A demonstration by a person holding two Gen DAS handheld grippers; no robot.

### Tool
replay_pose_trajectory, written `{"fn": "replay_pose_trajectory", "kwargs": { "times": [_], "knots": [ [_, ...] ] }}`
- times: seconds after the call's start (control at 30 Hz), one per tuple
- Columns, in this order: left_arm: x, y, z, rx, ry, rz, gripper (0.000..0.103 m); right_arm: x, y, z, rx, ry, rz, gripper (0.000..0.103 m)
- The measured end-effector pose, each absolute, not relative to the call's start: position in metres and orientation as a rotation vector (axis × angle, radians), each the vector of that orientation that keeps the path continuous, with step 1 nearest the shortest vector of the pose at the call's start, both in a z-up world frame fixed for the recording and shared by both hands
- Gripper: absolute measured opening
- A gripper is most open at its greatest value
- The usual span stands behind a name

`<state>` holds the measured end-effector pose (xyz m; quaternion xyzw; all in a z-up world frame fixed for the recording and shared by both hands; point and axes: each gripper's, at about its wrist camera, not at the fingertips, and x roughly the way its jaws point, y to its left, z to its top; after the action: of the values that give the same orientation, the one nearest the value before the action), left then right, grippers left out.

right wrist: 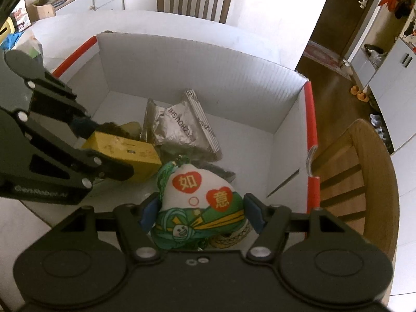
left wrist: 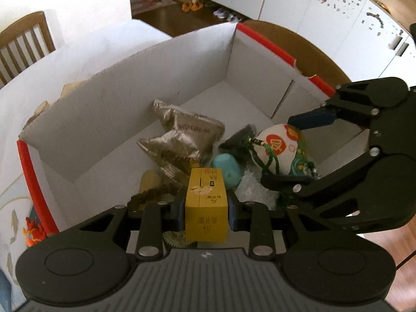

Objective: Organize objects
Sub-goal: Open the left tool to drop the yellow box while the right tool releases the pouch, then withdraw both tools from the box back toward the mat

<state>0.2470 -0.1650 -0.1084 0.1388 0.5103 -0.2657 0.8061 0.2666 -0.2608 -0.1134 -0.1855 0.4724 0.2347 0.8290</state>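
My left gripper [left wrist: 206, 204] is shut on a small yellow carton [left wrist: 205, 218], holding it by its sides just above the things in a white cardboard box [left wrist: 130, 109] with red edges. In the right wrist view that left gripper [right wrist: 106, 148] and the yellow carton [right wrist: 130, 153] come in from the left. My right gripper [right wrist: 200, 213] is shut on a white and green cloth pouch [right wrist: 195, 189] with red hearts and a green cord. The left wrist view shows the right gripper [left wrist: 288, 150] and the pouch [left wrist: 275, 145] low inside the box, right of the carton.
On the box floor lie silver foil packets [right wrist: 176, 127], a teal object [left wrist: 227, 169], a brown fuzzy item [left wrist: 150, 195] and clear plastic. The far half of the box floor [left wrist: 228, 98] is bare. Wooden chairs [right wrist: 364, 169] stand around the white table [right wrist: 182, 23].
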Motion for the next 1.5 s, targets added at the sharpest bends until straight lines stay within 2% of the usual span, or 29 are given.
{"fn": "replay_pose_trajectory", "kwargs": {
  "times": [0.17, 0.2, 0.3, 0.4, 1.13, 1.27, 1.43, 1.5],
  "knots": [
    [0.248, -0.162, -0.108, 0.284, 1.104, -0.554, 0.031, 0.267, -0.262, -0.112, -0.377, 1.013, 0.516, 0.071],
    [0.249, -0.164, -0.109, 0.283, 1.105, -0.55, 0.039, 0.267, -0.262, -0.111, -0.373, 1.015, 0.52, 0.072],
    [0.248, -0.161, -0.107, 0.289, 1.091, -0.526, 0.054, 0.268, -0.266, -0.108, -0.357, 1.023, 0.527, 0.073],
    [0.246, -0.158, -0.103, 0.263, 1.087, -0.532, 0.058, 0.267, -0.272, -0.104, -0.333, 1.024, 0.537, 0.075],
    [0.198, -0.126, -0.047, 0.194, 0.909, -0.517, 0.06, 0.226, -0.297, -0.043, -0.242, 0.911, 0.613, 0.086],
    [0.184, -0.114, -0.032, 0.18, 0.859, -0.52, 0.067, 0.218, -0.295, -0.029, -0.207, 0.885, 0.62, 0.087],
    [0.172, -0.092, -0.017, 0.149, 0.817, -0.512, 0.067, 0.207, -0.28, -0.016, -0.189, 0.859, 0.631, 0.089],
    [0.169, -0.082, -0.013, 0.141, 0.804, -0.504, 0.074, 0.203, -0.271, -0.012, -0.187, 0.853, 0.636, 0.089]
  ]
}}
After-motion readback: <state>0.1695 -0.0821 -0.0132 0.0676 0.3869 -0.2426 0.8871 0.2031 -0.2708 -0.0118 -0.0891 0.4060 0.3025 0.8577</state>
